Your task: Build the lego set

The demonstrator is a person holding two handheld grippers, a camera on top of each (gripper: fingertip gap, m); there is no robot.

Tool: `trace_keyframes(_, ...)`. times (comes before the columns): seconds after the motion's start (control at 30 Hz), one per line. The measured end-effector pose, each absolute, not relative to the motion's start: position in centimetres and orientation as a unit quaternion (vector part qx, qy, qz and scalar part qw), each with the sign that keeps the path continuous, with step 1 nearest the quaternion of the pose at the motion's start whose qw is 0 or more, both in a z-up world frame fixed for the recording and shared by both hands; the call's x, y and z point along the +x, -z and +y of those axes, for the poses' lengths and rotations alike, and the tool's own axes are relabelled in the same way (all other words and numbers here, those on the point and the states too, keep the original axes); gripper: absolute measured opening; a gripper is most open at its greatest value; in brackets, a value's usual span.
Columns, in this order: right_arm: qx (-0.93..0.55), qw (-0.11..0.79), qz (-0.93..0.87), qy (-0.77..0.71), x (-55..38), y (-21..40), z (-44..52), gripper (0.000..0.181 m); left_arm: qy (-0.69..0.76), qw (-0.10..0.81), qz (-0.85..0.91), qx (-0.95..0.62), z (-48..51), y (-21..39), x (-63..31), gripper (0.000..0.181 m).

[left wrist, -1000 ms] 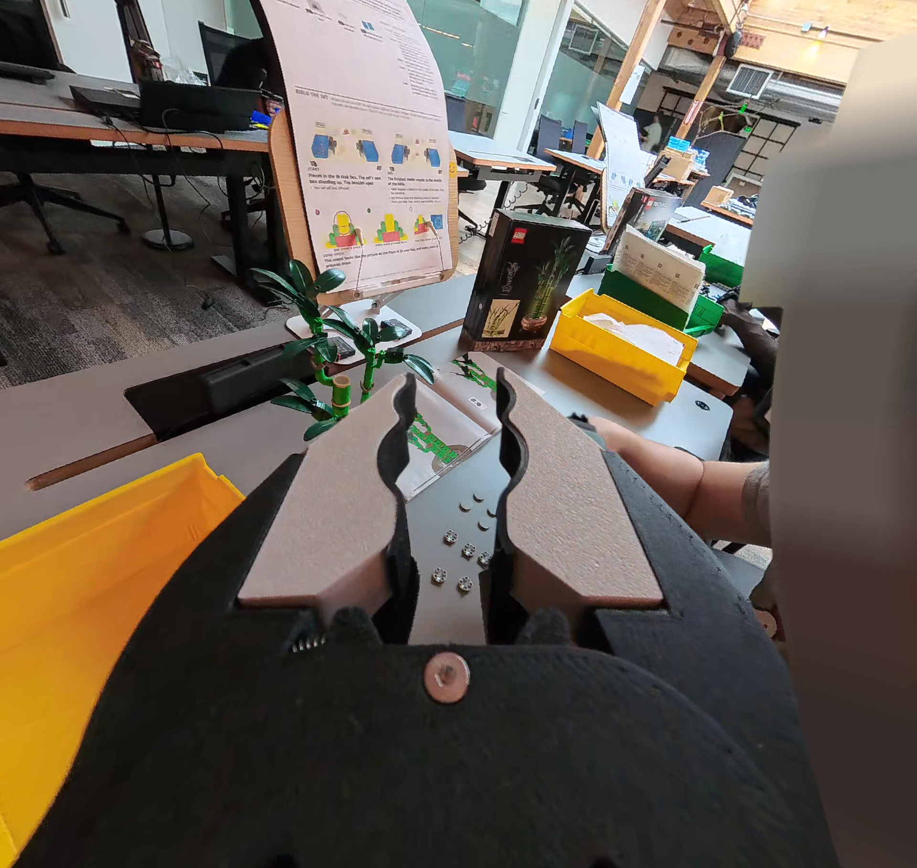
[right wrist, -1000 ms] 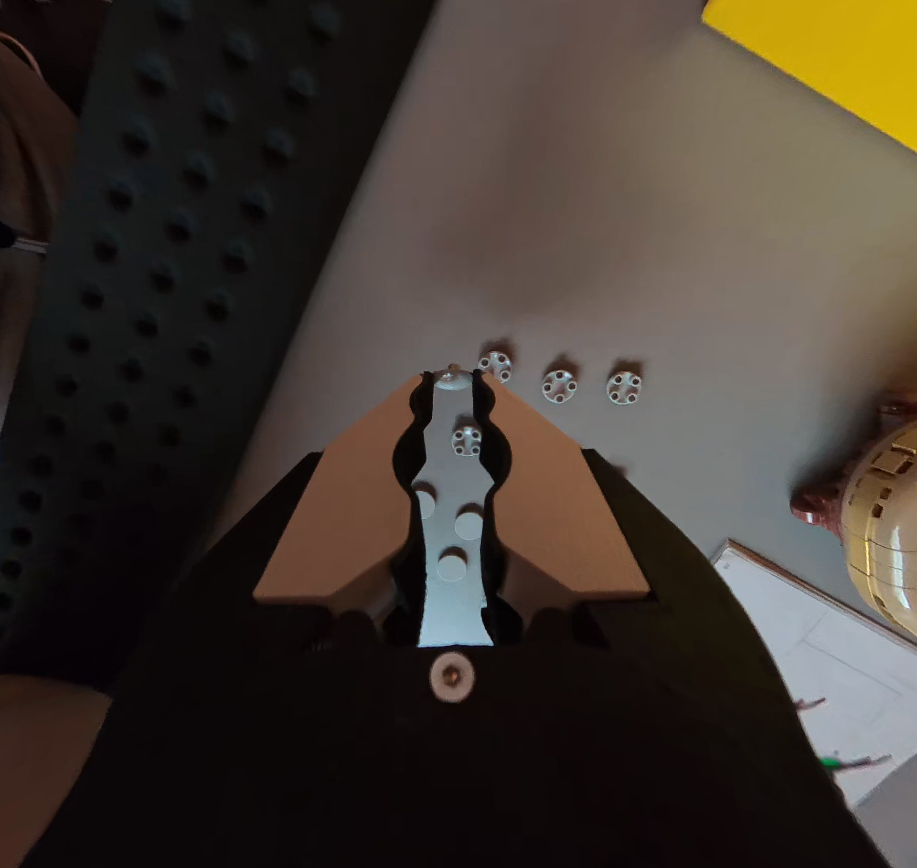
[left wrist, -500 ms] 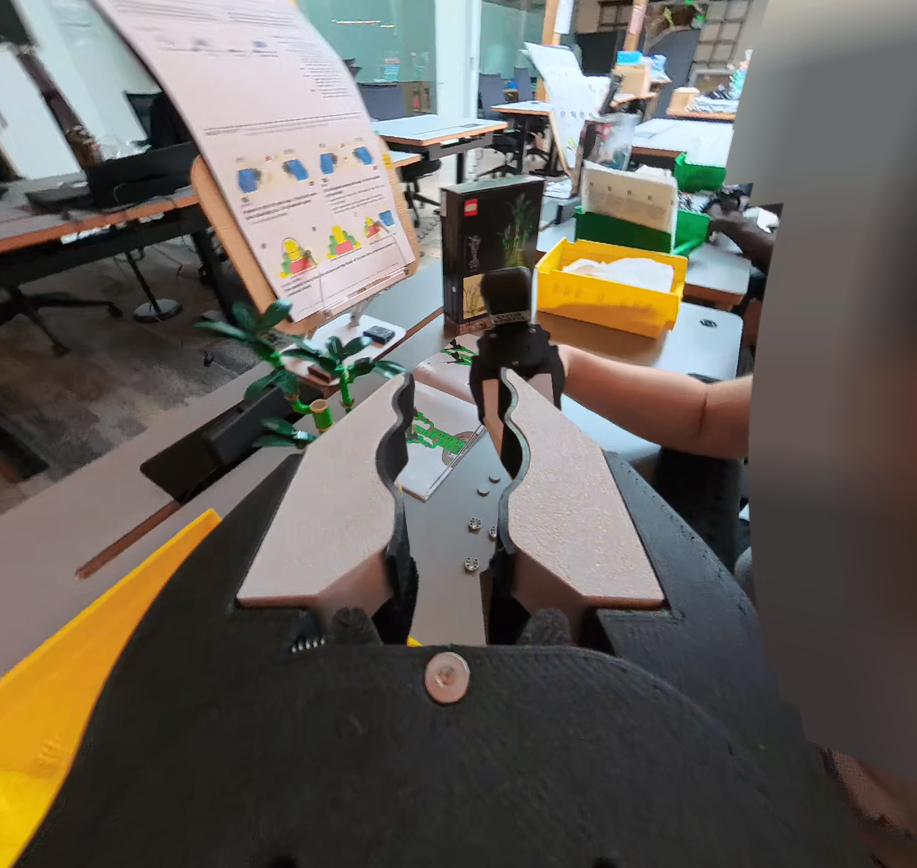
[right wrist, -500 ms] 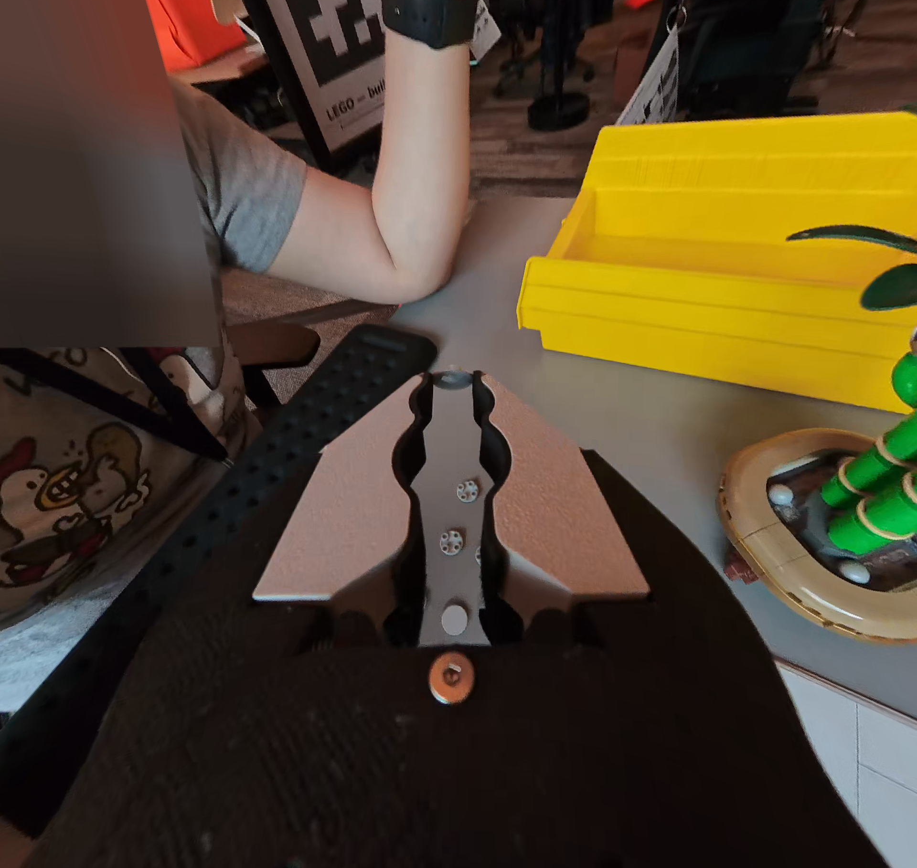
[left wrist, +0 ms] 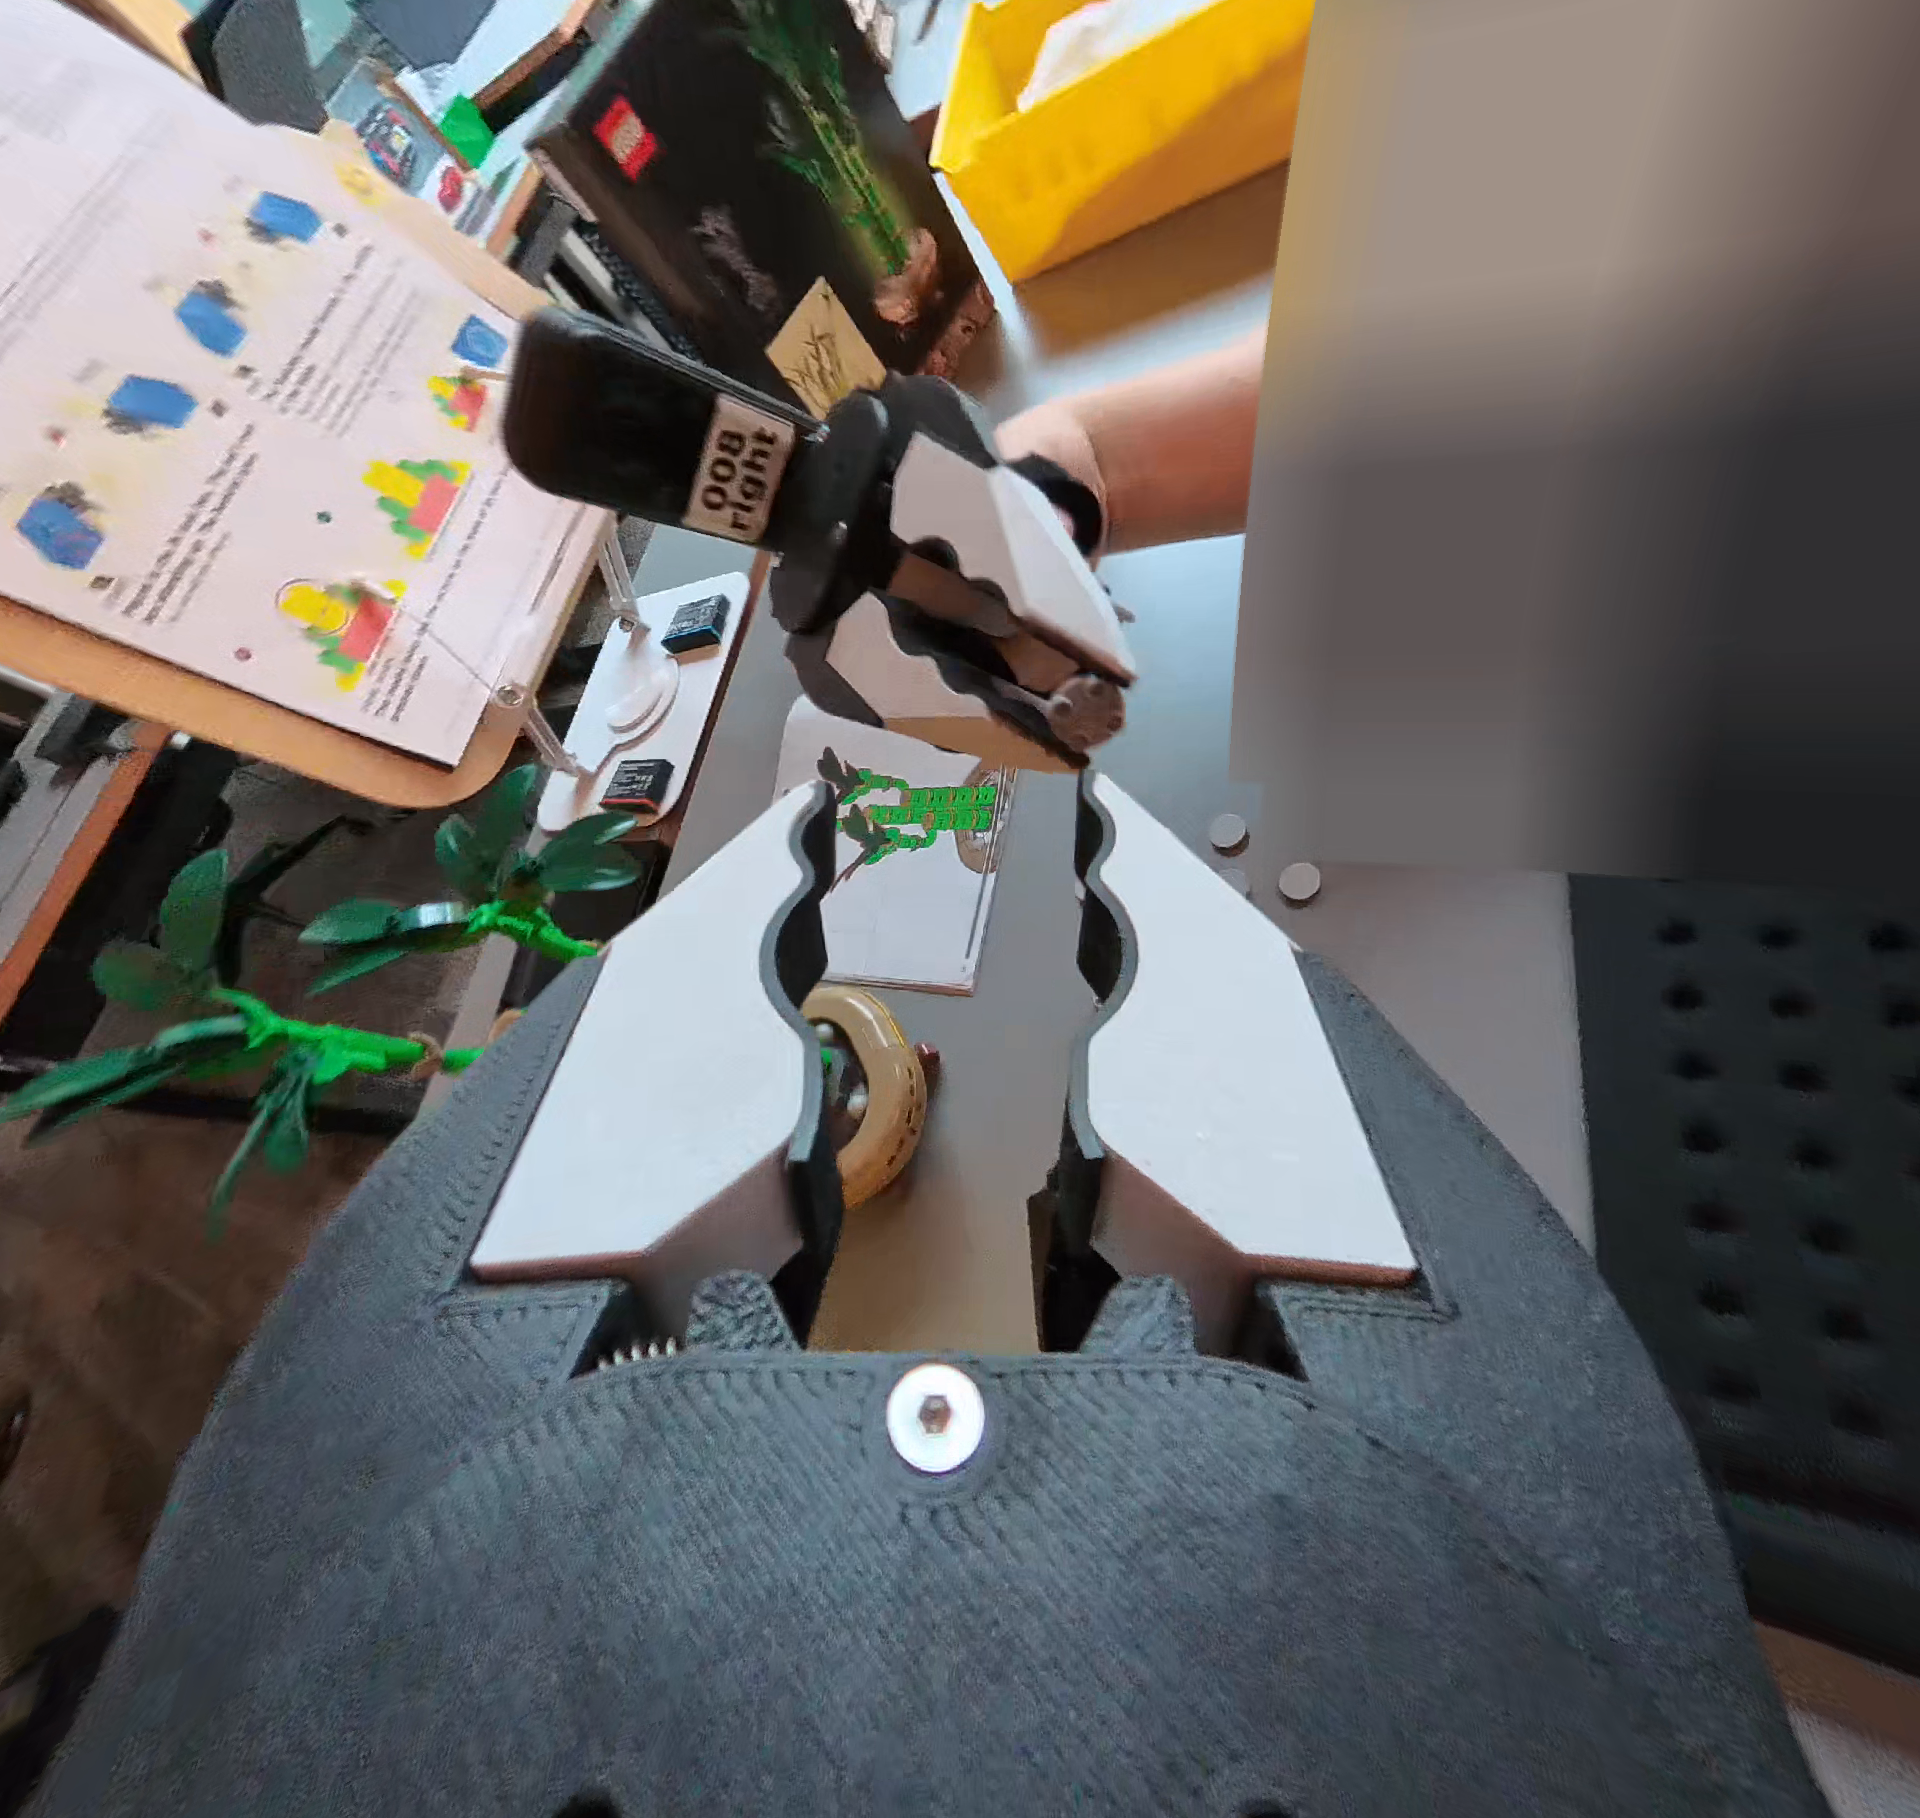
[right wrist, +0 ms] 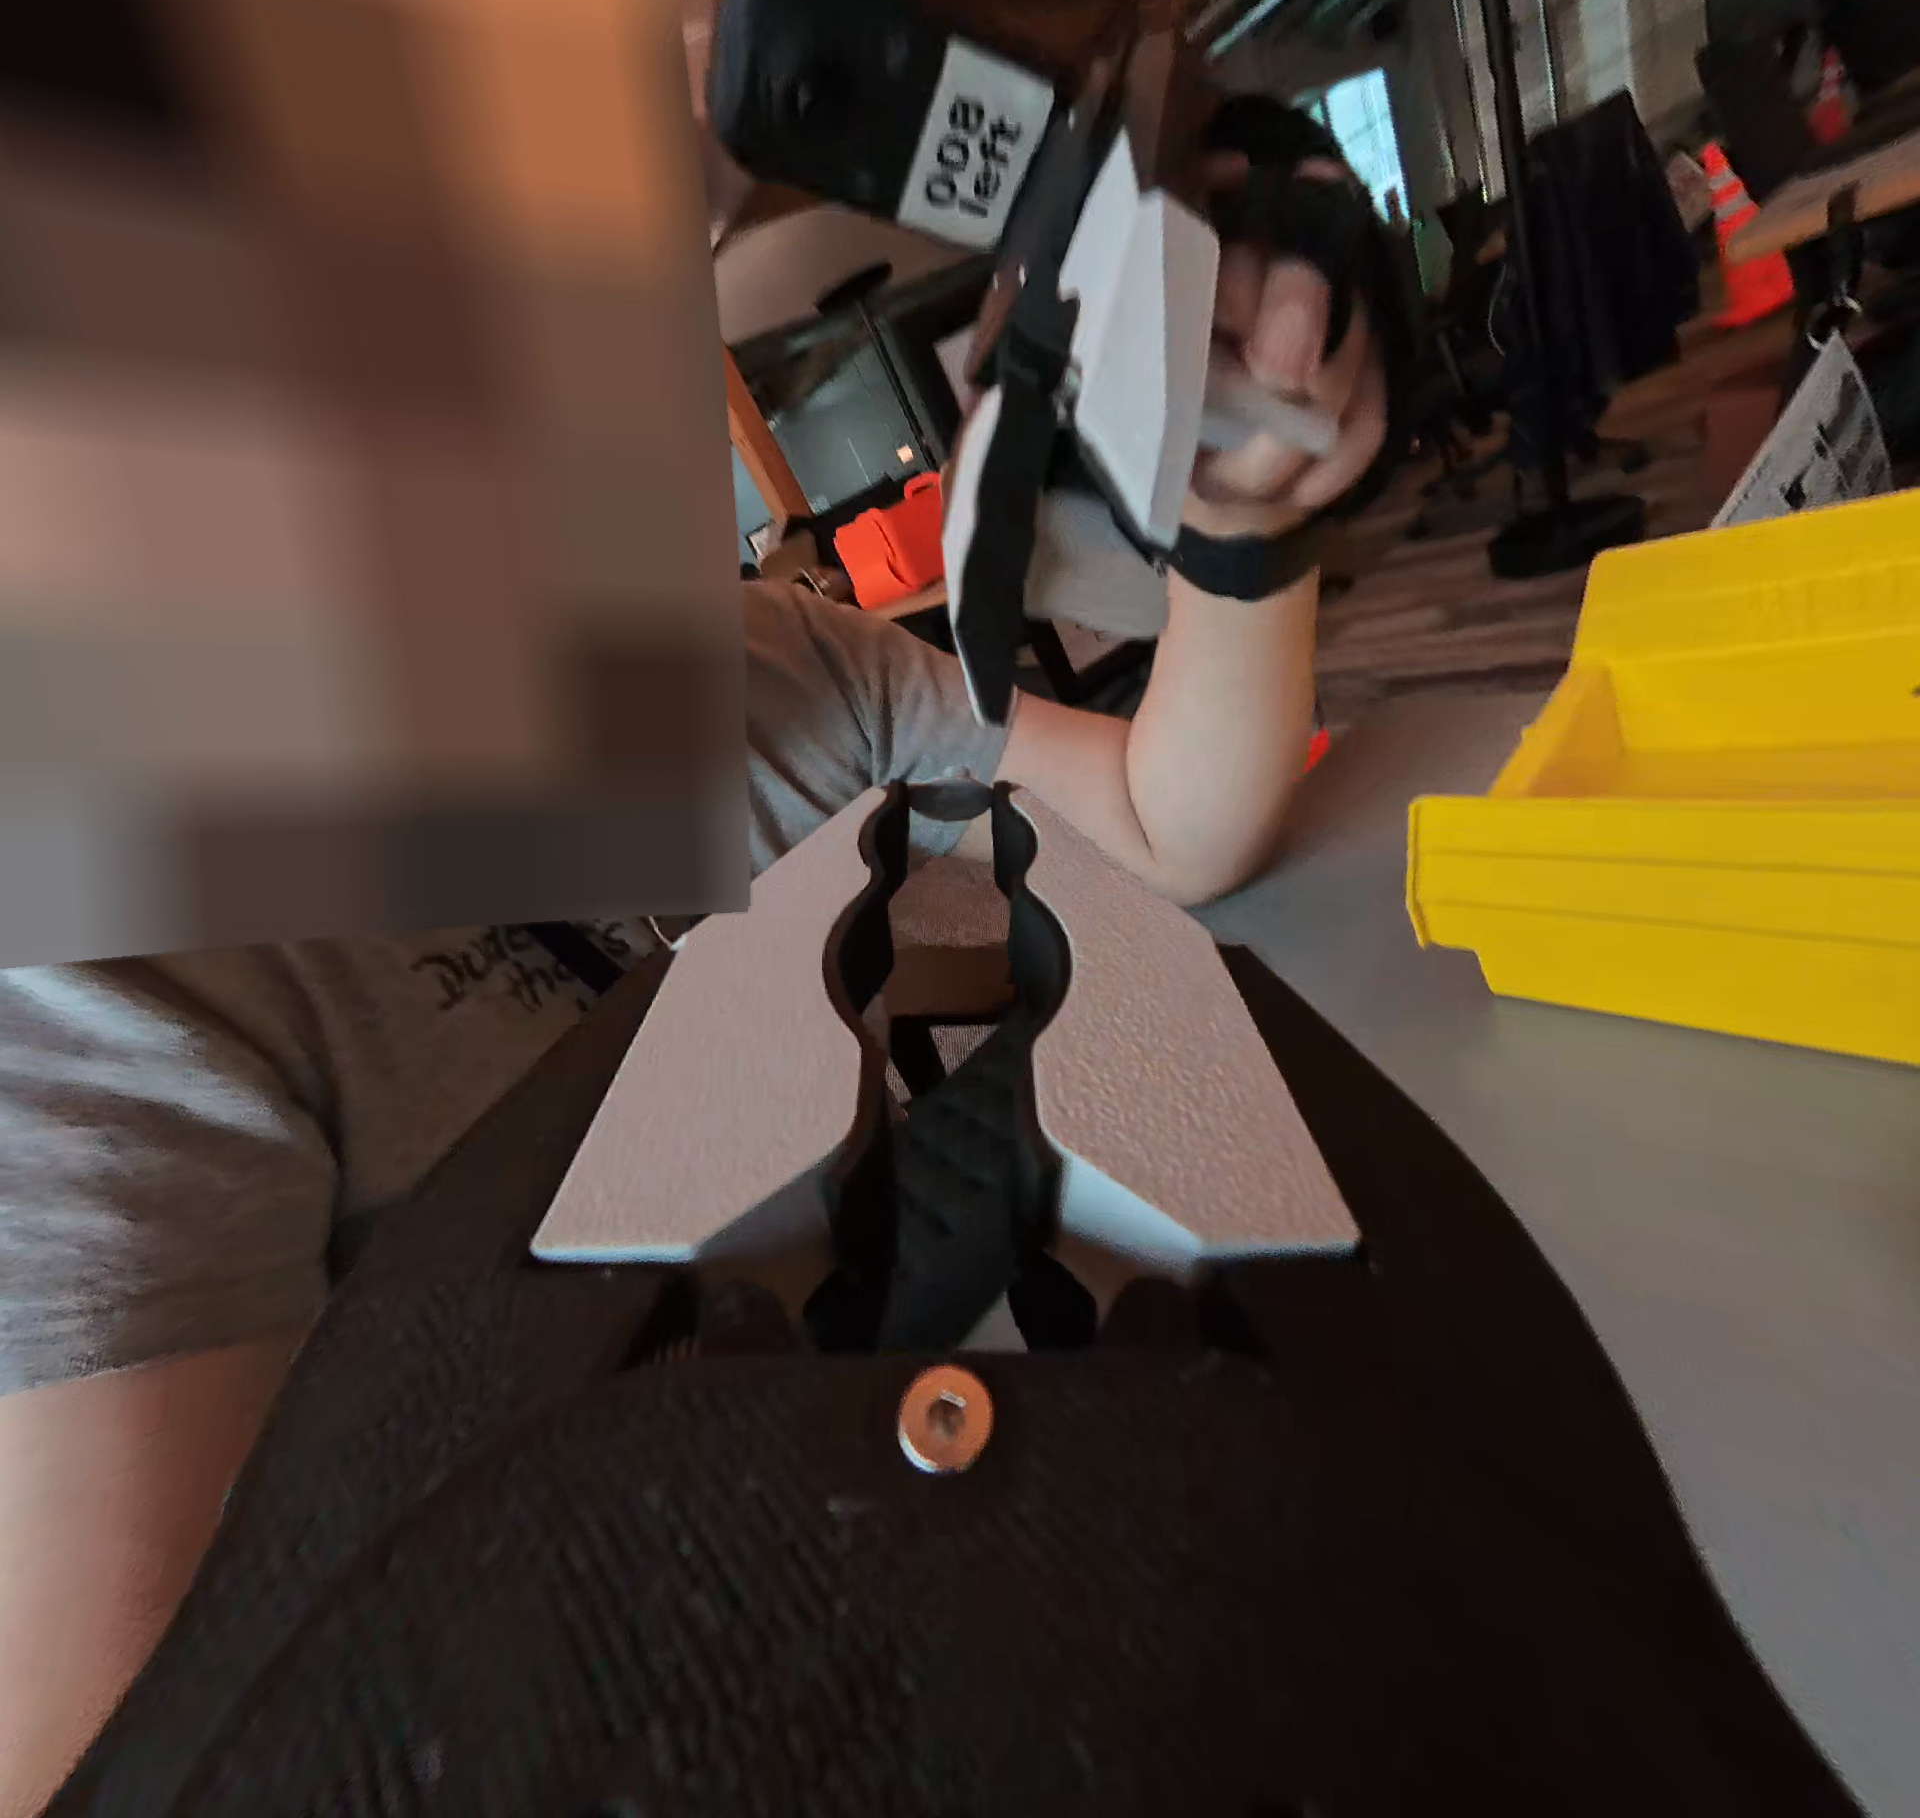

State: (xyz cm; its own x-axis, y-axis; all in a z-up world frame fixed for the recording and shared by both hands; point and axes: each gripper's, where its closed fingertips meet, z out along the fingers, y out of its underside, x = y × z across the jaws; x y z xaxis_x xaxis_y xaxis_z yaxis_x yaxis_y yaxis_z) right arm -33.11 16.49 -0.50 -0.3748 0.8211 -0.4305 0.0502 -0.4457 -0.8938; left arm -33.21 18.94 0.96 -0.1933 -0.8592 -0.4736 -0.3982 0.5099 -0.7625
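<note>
My left gripper (left wrist: 951, 800) is open and empty, tilted down over the tan pot base (left wrist: 883, 1093) of the green bamboo plant (left wrist: 312, 989). My right gripper (right wrist: 948, 794) is shut on a small round grey piece (right wrist: 948, 800), held in the air. In the left wrist view the right gripper (left wrist: 1070, 719) hangs just beyond my left fingertips with the round piece (left wrist: 1086, 710) at its tip. Loose round pieces (left wrist: 1299, 880) lie on the grey table. The left gripper (right wrist: 1070, 625) shows raised in the right wrist view.
An instruction booklet (left wrist: 914, 895) lies beyond the pot. A black set box (left wrist: 769, 158), a yellow bin (left wrist: 1122, 95) and a slanted instruction board (left wrist: 260, 418) stand behind. A black studded mat (left wrist: 1766, 1145) is at right. Another yellow bin (right wrist: 1662, 833) sits on the table. A person's arm (right wrist: 1174, 781) rests there. Only a small space, under 4 cm, lies between the two pairs of fingers. From either gripper's tips it is about 20 cm to the tan pot base (left wrist: 883, 1093).
My right gripper closed on a round piece on the table and lifted it up. My left gripper opened wider and tilted down over the pot.
</note>
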Motion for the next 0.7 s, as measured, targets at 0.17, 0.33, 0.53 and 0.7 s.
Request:
trace_keyframes(0.17,-0.471,0.287,-0.430,-0.715,-32.3,-0.7,16.8,0.015,0.261,0.481,0.739,-0.393,18.1,-0.6,-31.5,0.032)
trace_keyframes(0.33,-0.465,0.277,-0.422,-0.727,-32.4,-0.7,16.8,0.015,0.288,0.478,0.744,-0.368,16.7,-0.7,-30.8,0.033)
trace_keyframes(0.53,-0.454,0.263,-0.413,-0.745,-32.5,-0.7,16.8,0.015,0.277,0.481,0.752,-0.356,16.8,0.0,-30.4,0.017)
trace_keyframes(0.7,-0.466,0.270,-0.406,-0.738,-32.5,-0.3,17.4,0.020,0.272,0.476,0.755,-0.359,17.2,0.2,-30.5,0.014)
